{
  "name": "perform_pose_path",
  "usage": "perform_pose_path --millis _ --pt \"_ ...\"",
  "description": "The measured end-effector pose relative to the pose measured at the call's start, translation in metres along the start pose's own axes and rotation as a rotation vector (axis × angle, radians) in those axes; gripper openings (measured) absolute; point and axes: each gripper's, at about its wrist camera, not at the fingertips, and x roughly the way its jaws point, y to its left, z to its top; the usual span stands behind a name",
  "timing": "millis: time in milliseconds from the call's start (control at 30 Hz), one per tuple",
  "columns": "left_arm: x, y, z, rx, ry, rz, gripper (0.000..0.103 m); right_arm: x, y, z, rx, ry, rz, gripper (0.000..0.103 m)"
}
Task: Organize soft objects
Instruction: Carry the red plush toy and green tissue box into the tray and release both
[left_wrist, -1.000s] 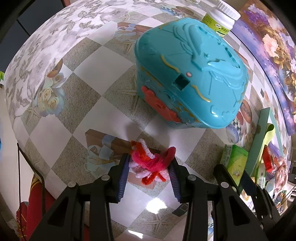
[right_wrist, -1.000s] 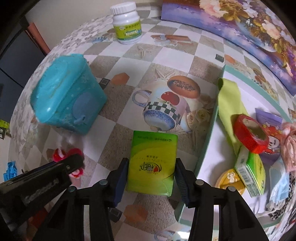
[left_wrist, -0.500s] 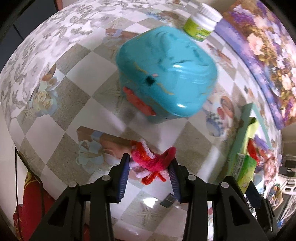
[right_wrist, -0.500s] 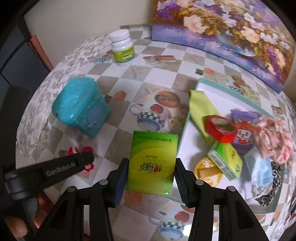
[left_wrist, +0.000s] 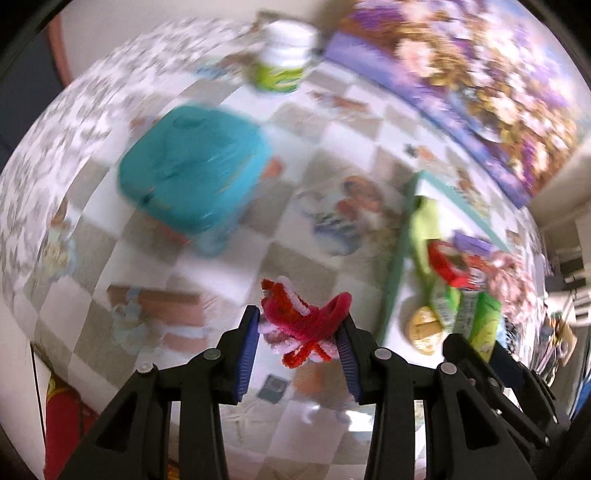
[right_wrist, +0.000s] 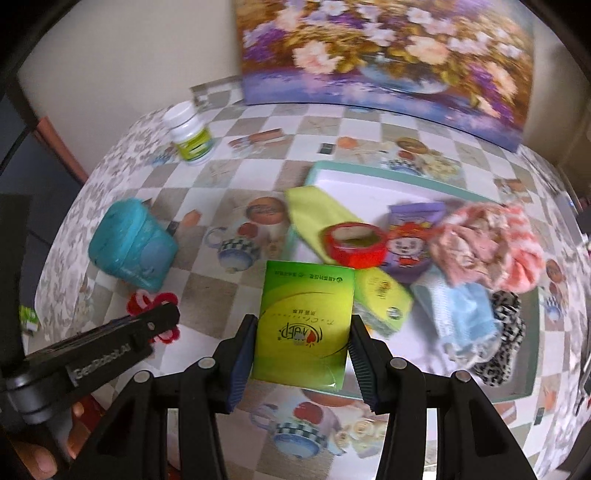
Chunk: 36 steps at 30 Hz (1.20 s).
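Pipe-cleaner bundle (left_wrist: 303, 325), red and pink with a few pale strands, sat pinched between the blue pads of the left gripper (left_wrist: 298, 332), its fuzzy loops poking up and out past the fingertips; it was held above the checkered tablecloth (left_wrist: 92, 236). Only the left wrist view showed this grip head-on, though that view was smeared with motion blur. The right wrist view was sharper and caught the same bundle (right_wrist: 155, 306) from the side, partly hidden behind the left gripper's black finger (right_wrist: 110, 339). In that view the right gripper (right_wrist: 302, 341) clamped a green tissue pack (right_wrist: 304, 325) by its long edges, the pack upright between the pads and hanging over the near edge of a teal-rimmed tray (right_wrist: 369, 168). Inside the tray lay a yellow-green cloth (right_wrist: 314, 218), a red tape roll (right_wrist: 354, 243), a purple snack packet (right_wrist: 410, 240), a second green pack (right_wrist: 384, 295), a blue face mask (right_wrist: 461, 314), a pink fabric bundle (right_wrist: 491, 247) and a leopard-print scrunchie (right_wrist: 506, 336). Left of the tray, well apart from it, stood a teal plastic toy case (right_wrist: 131, 247), and farther back a white bottle with a green label (right_wrist: 188, 134) near a floral painting (right_wrist: 388, 55) leaning on the wall.
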Motion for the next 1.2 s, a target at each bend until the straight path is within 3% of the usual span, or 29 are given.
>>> perform_pose_path --millis 133,400,700,1200 --pt "-0.004 -0.04 0.0 0.143 -0.062 -0.019 0.042 -0.003 -0.035 -0.004 0.087 0.013 -0.031 0.052" --pt "0.017 -0.103 -0.009 0.314 -0.041 -0.091 0.042 -0.004 -0.085 -0.012 0.203 0.037 -0.057 0.052" --pt "0.036 -0.131 -0.016 0.365 -0.004 -0.111 0.043 -0.014 -0.126 -0.018 0.327 0.012 -0.049 0.052" --pt "0.049 -0.132 -0.018 0.413 0.025 -0.099 0.043 0.008 -0.121 -0.018 0.316 0.081 -0.051 0.052"
